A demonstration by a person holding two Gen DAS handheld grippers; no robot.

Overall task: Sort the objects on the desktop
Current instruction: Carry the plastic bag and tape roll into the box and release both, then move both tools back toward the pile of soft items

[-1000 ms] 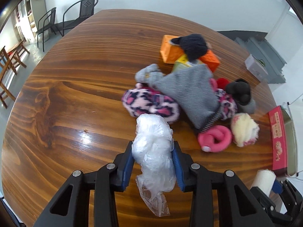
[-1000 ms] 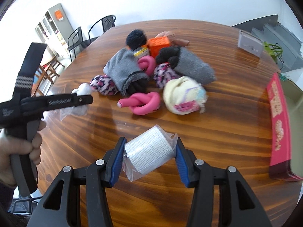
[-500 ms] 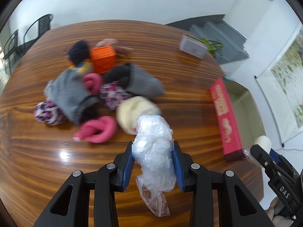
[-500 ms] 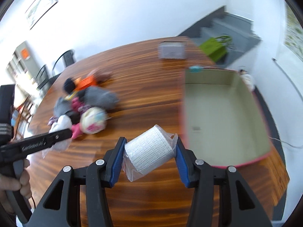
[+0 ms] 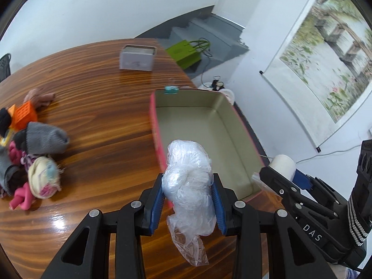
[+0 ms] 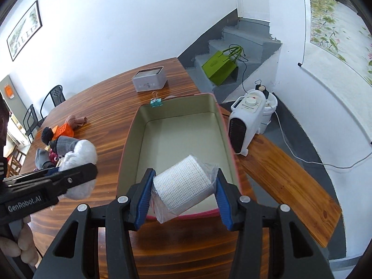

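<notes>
My left gripper [image 5: 187,203] is shut on a crumpled clear plastic bag [image 5: 188,181], held over the near left corner of a pink open box [image 5: 155,127] with an empty olive inside. My right gripper [image 6: 183,191] is shut on a white mesh roll in clear wrap [image 6: 182,183], hanging over the near end of the same pink box [image 6: 126,148]. In the right wrist view the left gripper [image 6: 76,176] with its plastic bag [image 6: 80,162] shows at the left. In the left wrist view the right gripper [image 5: 276,174] with its roll [image 5: 282,164] shows at the right.
A heap of rolled socks [image 5: 41,139] and an orange cube [image 5: 24,114] lies on the wooden table [image 5: 93,93] at the left. A grey tin [image 5: 137,58] stands farther back. A teal binder clip [image 6: 156,102] sits on the box's far rim. A white heater [image 6: 244,121] stands beside the table.
Both grippers swung right, away from the sock heap, and now hang over the pink box. Each keeps its hold on its item.
</notes>
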